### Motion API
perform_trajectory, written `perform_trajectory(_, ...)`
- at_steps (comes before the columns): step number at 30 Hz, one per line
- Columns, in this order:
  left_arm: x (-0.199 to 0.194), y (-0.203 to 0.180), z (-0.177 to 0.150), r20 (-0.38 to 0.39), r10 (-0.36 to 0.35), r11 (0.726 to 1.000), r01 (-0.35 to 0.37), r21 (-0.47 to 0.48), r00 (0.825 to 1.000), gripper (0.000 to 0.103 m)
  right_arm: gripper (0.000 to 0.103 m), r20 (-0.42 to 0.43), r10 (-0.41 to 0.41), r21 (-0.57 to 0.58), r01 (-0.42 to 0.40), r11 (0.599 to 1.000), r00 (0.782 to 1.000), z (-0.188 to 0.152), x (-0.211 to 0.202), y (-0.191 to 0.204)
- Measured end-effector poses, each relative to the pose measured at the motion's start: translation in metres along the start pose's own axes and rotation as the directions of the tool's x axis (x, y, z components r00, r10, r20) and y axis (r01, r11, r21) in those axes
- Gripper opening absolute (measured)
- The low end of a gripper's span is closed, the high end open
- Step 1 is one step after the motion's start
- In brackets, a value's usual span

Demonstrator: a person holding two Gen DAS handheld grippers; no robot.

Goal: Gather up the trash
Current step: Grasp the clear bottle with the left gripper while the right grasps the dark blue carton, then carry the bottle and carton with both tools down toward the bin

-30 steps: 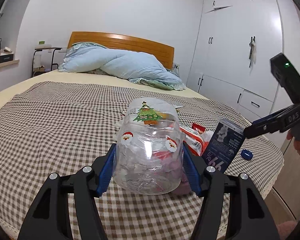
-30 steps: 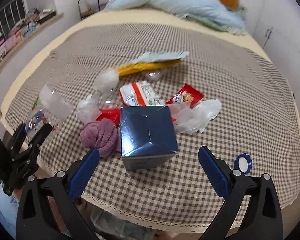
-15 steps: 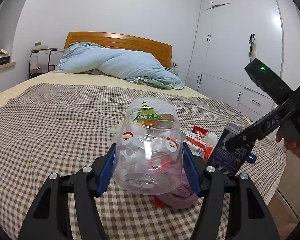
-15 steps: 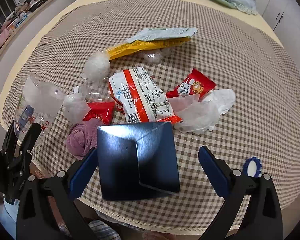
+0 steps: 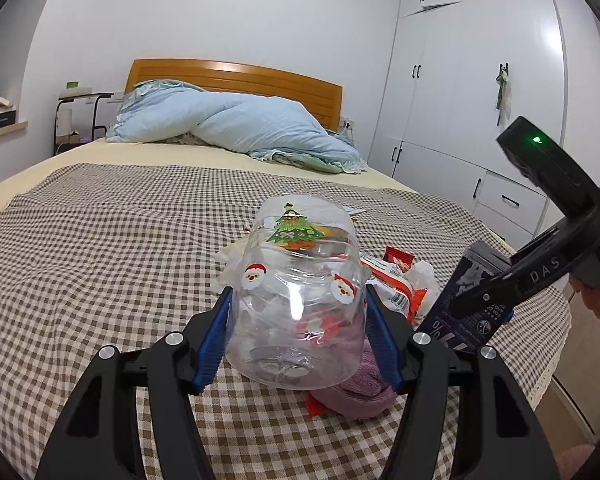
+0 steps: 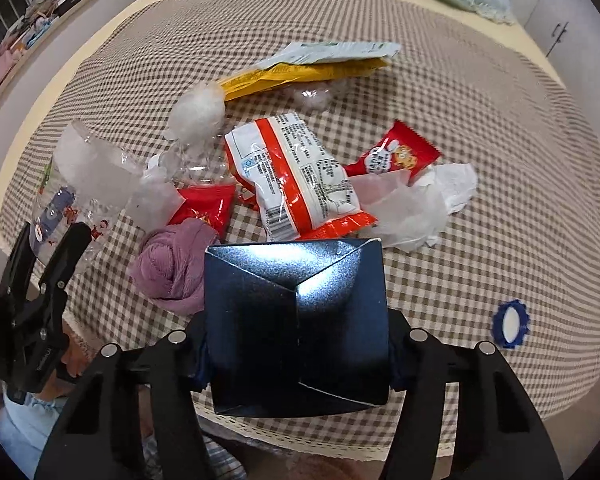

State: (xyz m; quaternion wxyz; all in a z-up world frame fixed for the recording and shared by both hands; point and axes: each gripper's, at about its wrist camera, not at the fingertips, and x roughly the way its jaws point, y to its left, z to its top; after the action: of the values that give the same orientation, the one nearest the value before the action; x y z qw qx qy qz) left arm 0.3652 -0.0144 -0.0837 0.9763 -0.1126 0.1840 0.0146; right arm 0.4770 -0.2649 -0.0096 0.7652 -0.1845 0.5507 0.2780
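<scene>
- Left wrist view: bedroom, checked cloth (image 5: 100,248) over the bed, white wardrobe (image 5: 472,92) behind.
- Left gripper (image 5: 296,316) clamped on a clear plastic jar (image 5: 296,300) printed with a Christmas tree and Santa heads, held above the cloth.
- Right gripper's arm reads "DAS". Dark blue box (image 5: 468,304) beside it, its small print too fine to read, lower edge cut off by the left gripper.
- Right wrist view: same cloth, litter spread over it.
- Right gripper (image 6: 298,344) jaws have just been closing, now pressed on the box's sides; pads mostly hidden behind it.
- Red-and-white snack packet (image 6: 300,176), print unreadable; purple cloth ball (image 6: 172,268); blue cap (image 6: 510,323) apart at right.
</scene>
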Motion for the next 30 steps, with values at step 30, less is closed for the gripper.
perform_trajectory(30, -0.053, -0.004, -0.011, 0.042, -0.075, 0.997, 0.074, 0.016, 0.996, 0.060, 0.059, 0.308, -0.170, 0.145, 0.130, 0.981, 0.936, -0.143, -0.088, 0.040)
